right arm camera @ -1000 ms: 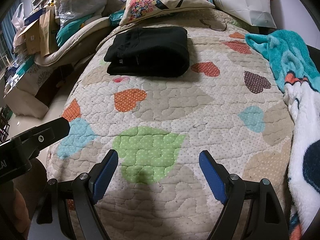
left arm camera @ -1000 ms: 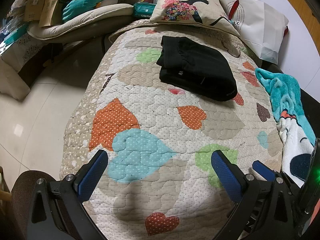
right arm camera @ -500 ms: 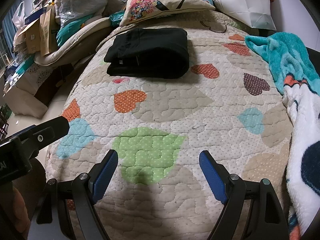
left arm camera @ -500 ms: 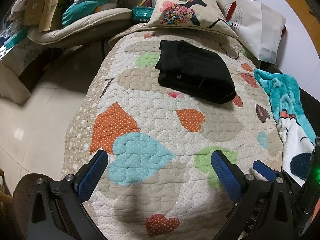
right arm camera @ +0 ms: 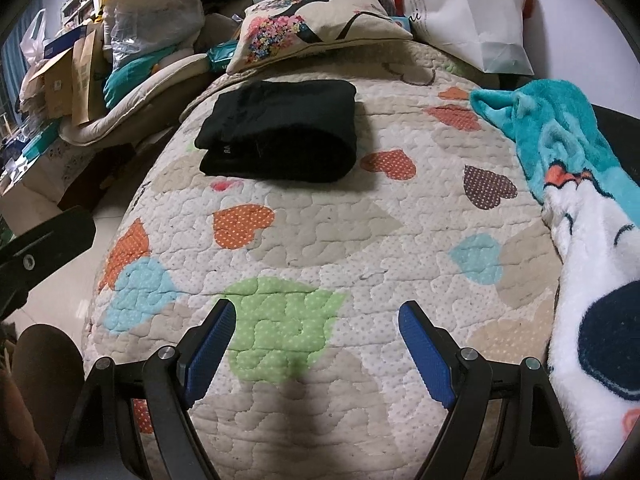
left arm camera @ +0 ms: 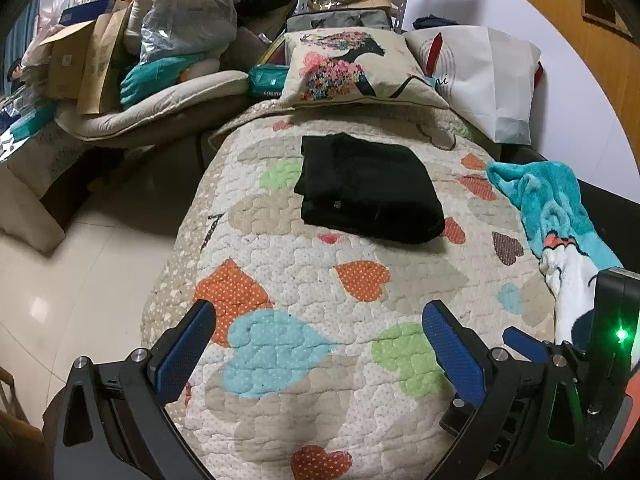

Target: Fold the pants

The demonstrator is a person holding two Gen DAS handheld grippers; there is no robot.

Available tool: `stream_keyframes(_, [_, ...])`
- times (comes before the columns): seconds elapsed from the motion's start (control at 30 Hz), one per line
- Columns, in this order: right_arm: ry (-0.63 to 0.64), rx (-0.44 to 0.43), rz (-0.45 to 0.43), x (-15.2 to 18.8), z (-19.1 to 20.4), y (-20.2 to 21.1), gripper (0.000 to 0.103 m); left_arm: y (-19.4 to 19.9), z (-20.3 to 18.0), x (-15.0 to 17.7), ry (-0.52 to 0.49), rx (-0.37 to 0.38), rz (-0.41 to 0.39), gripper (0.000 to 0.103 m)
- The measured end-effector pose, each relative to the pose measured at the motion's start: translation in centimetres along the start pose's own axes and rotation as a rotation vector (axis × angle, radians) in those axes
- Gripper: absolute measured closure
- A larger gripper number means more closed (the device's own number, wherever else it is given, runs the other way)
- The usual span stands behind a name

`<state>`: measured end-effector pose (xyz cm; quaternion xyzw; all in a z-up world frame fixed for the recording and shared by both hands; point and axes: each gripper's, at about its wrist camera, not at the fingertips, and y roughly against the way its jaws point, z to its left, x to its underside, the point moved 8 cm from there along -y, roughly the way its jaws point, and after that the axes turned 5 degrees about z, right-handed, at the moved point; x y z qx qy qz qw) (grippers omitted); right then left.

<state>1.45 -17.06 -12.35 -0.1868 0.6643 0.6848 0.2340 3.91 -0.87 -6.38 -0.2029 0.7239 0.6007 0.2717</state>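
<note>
The black pants (left arm camera: pixel 368 188) lie folded into a compact rectangle on the heart-patterned quilt (left arm camera: pixel 320 280), toward its far end near the pillow. They also show in the right wrist view (right arm camera: pixel 280 132). My left gripper (left arm camera: pixel 320 344) is open and empty, low over the near part of the quilt, well short of the pants. My right gripper (right arm camera: pixel 316 344) is open and empty too, beside the left one, above a green heart.
A printed pillow (left arm camera: pixel 352 68) and a white bag (left arm camera: pixel 488 80) sit at the far end. A teal and white fleece blanket (right arm camera: pixel 580 200) lies along the right edge. Piled boxes, bags and cushions (left arm camera: pixel 140 60) stand on the left beyond the tiled floor (left arm camera: pixel 80 272).
Both grippers have drawn back and tilted up a little, so the pants sit farther off and more of the room's far end shows. The pants have not moved.
</note>
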Motion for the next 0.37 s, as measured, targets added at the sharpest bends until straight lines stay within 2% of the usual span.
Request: stream_keyframes(0.37, [0.006,0.006,0.028,0.4,0.0,-0.8,0.014,-1.7,0.8,0.6,0.016,-0.023,0.050,0.000])
